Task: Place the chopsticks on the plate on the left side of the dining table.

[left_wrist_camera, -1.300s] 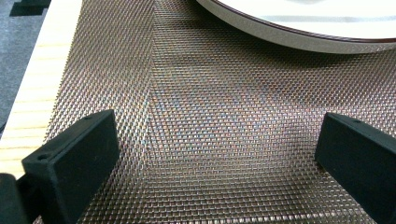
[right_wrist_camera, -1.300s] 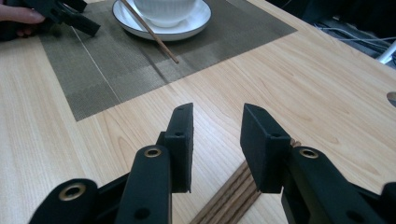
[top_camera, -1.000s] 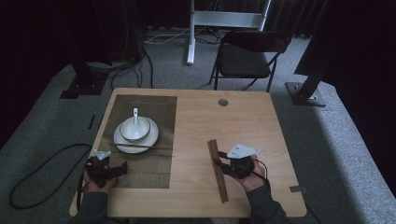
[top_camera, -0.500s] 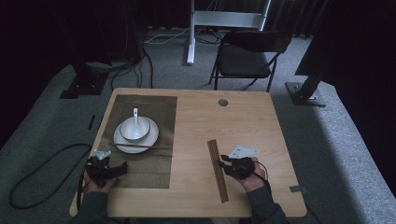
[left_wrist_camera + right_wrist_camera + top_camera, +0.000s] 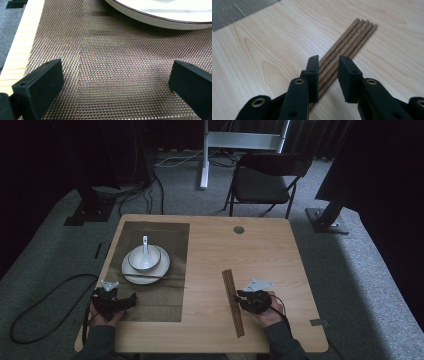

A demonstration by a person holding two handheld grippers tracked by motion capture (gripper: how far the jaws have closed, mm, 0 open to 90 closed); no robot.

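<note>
Since a second back the right gripper (image 5: 328, 75) dropped onto the chopsticks (image 5: 347, 42), jaws narrowing but not yet pinching; the sticks lie between them. Grab step: next, squeeze. Left gripper (image 5: 112, 82) idles, wide apart.

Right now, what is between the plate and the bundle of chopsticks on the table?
In the high view, the woven placemat's right part, then bare wooden table, lie between the plate and the chopsticks.
</note>
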